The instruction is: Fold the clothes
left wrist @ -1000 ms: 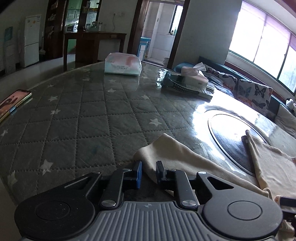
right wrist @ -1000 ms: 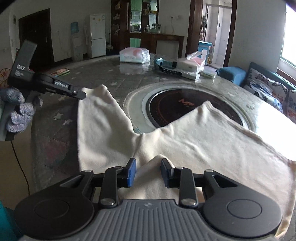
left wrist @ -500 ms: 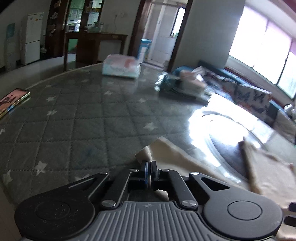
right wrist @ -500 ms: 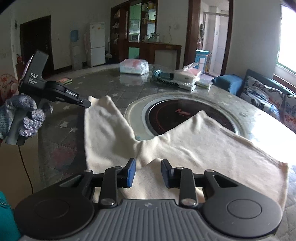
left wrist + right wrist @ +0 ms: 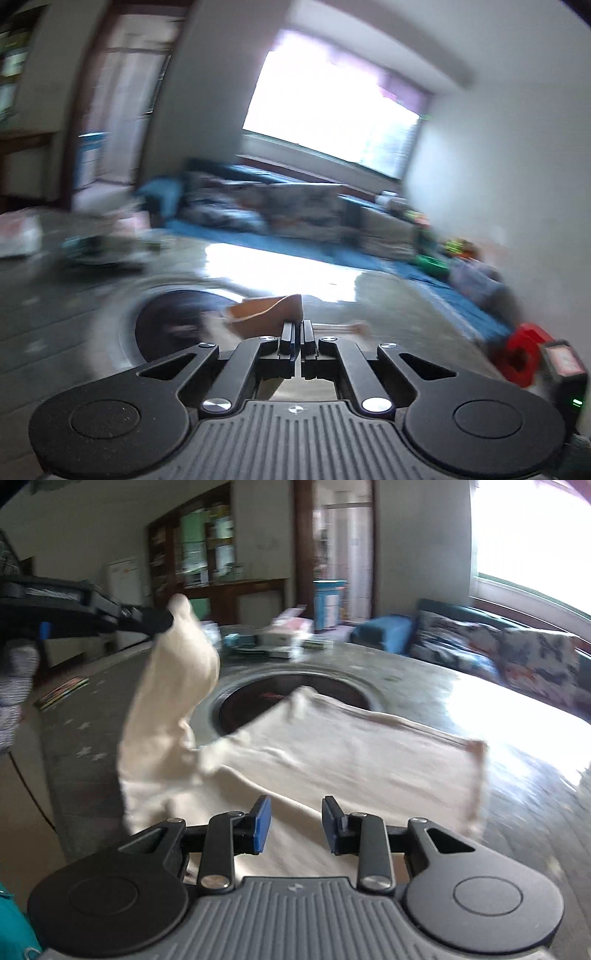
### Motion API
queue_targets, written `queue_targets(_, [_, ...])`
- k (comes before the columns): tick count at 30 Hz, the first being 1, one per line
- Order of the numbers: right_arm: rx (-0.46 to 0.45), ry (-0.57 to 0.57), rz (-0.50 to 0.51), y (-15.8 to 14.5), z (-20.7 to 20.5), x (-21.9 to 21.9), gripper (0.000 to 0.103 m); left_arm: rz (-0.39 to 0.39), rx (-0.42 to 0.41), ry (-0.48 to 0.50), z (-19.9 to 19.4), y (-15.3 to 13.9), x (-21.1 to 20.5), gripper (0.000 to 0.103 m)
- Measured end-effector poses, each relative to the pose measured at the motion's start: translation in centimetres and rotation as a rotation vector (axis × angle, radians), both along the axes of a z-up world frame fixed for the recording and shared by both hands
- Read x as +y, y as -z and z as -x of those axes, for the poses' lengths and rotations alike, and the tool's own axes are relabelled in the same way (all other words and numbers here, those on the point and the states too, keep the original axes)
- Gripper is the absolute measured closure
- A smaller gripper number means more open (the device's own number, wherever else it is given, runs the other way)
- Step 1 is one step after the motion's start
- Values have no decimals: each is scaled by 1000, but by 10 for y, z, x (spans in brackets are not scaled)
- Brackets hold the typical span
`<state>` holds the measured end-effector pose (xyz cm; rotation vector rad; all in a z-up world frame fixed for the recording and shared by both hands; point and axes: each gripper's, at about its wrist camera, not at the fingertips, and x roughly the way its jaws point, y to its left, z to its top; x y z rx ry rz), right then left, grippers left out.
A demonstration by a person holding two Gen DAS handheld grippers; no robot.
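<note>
A cream garment (image 5: 332, 760) lies spread over the round table, partly across the dark round inset (image 5: 266, 698). My left gripper (image 5: 298, 326) is shut on one corner of the garment (image 5: 266, 314). In the right wrist view that left gripper (image 5: 147, 620) holds the corner lifted well above the table, and the cloth hangs down from it in a long fold. My right gripper (image 5: 295, 821) is open just above the near part of the garment, with nothing between its blue pads (image 5: 263, 825).
Boxes and packets (image 5: 284, 637) sit at the table's far side. A sofa with patterned cushions (image 5: 498, 653) runs under the window at the right. A phone or booklet (image 5: 61, 692) lies at the table's left edge. A gloved hand (image 5: 14, 686) holds the left gripper.
My left gripper shut on the garment's corner and has lifted it up and swung to the right. The right gripper stays open over the cloth and has turned a little to the right.
</note>
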<state>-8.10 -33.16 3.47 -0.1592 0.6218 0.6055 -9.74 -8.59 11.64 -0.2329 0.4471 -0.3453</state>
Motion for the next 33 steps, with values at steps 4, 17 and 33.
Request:
queue_targets(4, [16,106,-18,3,4,-32,73,-7,-20,164,-7,2,-51,100])
queue_targets(17, [91,289,-111,13,7,-90,73,-117,127,305,1,56,-74,74])
queue_targets(33, [85,229,3,32,-17,-39,86,-198,235,91,12,92,20,73])
